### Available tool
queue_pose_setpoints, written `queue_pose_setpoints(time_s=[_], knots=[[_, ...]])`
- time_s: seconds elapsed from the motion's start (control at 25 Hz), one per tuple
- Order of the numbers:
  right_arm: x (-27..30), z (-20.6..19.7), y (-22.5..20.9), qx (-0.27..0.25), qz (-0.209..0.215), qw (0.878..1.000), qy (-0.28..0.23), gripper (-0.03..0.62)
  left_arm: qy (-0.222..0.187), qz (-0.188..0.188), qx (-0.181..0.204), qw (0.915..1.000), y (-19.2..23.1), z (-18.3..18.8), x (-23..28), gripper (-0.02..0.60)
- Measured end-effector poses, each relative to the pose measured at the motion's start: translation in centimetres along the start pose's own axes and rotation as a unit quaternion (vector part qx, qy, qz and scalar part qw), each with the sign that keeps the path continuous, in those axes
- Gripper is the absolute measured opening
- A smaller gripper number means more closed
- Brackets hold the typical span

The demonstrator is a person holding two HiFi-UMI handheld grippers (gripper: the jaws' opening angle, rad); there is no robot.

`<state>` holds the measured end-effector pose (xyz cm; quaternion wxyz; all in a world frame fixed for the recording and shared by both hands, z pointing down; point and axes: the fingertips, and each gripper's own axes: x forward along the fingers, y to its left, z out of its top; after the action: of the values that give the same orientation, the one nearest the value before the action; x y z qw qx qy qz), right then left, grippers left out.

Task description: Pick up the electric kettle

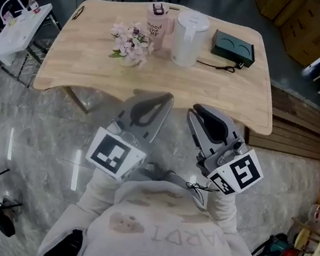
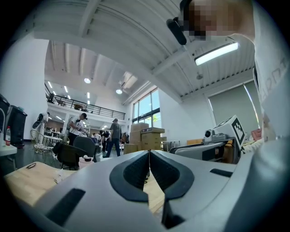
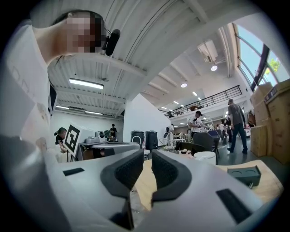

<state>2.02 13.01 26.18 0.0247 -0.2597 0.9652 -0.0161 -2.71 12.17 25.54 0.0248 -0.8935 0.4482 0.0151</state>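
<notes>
Holds left gripper (image 1: 163, 98) and right gripper (image 1: 201, 110) side by side and level, just short of the near edge of the table (image 1: 97, 67). Shows both pairs of jaws closed, with nothing between them. Locates kettle (image 1: 188, 38) upright at far middle of table, well apart from both grippers. Locates cup (image 1: 156, 27) just beside kettle on its left, flowers (image 1: 131, 42) further left, box (image 1: 233, 48) on its right.

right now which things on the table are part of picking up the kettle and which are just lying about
For the job: white electric kettle; left gripper and right gripper, both empty, jaws together, short of the wooden table.
Lying about: pink tumbler, flower bunch, dark green box.
</notes>
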Motion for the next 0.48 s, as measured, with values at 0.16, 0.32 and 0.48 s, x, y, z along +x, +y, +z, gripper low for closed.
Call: queue_pose_setpoints(time_s=[0.16,0.32,0.48], knots=[[0.3,-0.4,-0.4,0.003,-0.023,1.000,-0.001,0.046,-0.006,-0.011,0.005,0.9999,1.0,-0.4,-0.2,0.014],[0.7,-1.2,-1.5,0.010,-0.034,0.999,0.006,0.048,-0.005,-0.016,-0.003,0.9999,1.6,-1.1,0.2,0.014],[2.4,-1.9,-2.8,0.009,-0.030,0.999,0.014,0.054,-0.002,-0.010,-0.005,0.9999,3.3,-1.4,1.0,0.014]])
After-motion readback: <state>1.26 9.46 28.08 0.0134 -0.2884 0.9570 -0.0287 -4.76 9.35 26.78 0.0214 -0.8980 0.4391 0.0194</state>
